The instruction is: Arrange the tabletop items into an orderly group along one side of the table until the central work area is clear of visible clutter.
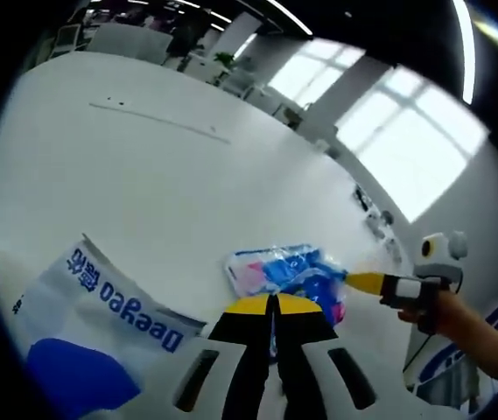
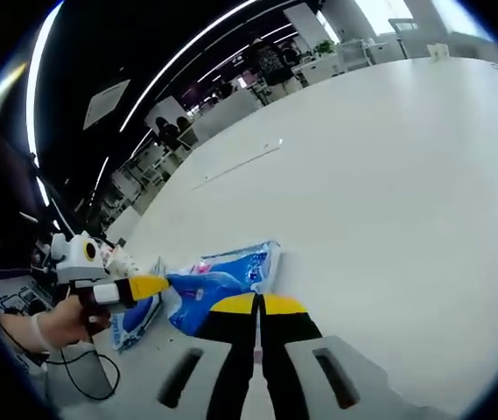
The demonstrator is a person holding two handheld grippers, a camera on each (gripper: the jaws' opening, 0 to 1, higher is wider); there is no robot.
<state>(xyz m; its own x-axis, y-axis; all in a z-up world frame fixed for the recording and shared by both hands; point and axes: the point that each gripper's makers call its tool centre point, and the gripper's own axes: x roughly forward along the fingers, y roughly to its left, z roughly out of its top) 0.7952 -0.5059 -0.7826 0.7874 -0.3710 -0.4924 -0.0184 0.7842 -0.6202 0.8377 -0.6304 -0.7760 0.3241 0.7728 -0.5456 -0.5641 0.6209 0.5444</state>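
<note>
The blue plastic packet [image 1: 288, 278] is taken as the landmark, and it lies on the white table [image 1: 161, 175] right at the tips of both grippers. In the left gripper view, the left gripper [image 1: 272, 308] is seen with its yellow-tipped jaws drawn together, and the near edge of the packet runs in between the tips, so the film appears to be pinched there; the packet spreads directly ahead of the jaws. Beside the packet, on its left in this view, a white bag with blue lettering [image 1: 100, 324] is laid flat on the table. On the packet's other side, the right gripper [image 1: 362, 282] is brought in by a hand [image 1: 459, 319], its yellow tip touching the packet's edge. In the right gripper view, the right gripper [image 2: 257, 304] is shown with jaws closed to a narrow line; whether film is caught between them cannot be told. The packet [image 2: 222, 280] lies just ahead and to the left, its long axis running across the jaws, with the left gripper [image 2: 148, 286] at its far end. Beyond the packet, the table is bare out to its far edge. Both grippers are judged about equally near.
</note>
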